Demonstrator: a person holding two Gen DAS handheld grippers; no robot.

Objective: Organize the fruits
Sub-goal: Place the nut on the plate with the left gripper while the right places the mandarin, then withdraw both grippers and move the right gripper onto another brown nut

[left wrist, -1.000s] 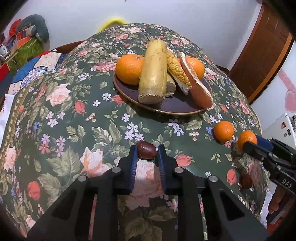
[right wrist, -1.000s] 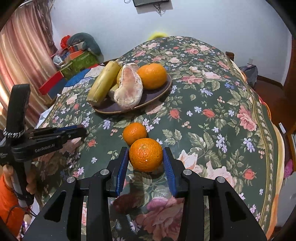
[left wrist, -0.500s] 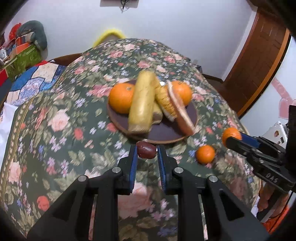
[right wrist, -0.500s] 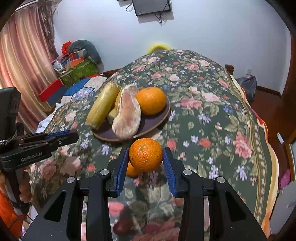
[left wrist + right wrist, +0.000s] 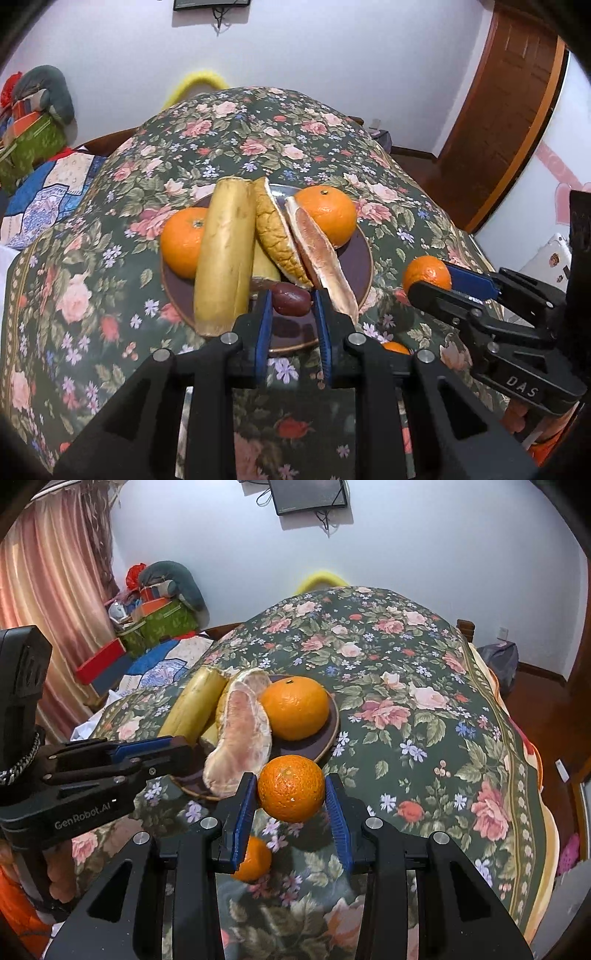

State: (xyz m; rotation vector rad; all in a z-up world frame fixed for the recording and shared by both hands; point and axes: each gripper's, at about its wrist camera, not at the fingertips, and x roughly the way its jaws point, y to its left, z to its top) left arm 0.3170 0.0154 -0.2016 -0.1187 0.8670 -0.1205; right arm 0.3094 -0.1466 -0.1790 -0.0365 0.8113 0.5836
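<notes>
Between the right gripper's [image 5: 291, 799] fingers sits an orange [image 5: 291, 788].

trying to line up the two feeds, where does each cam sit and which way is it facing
Left wrist: rides the left gripper, looking along its fingers over the plate; a dark date is clamped; the right gripper shows at right.
Right wrist: rides the right gripper, clamping a mandarin, facing the plate from its other side; the left gripper enters at left.
Shared: plate, floral tablecloth, both grippers.
</notes>
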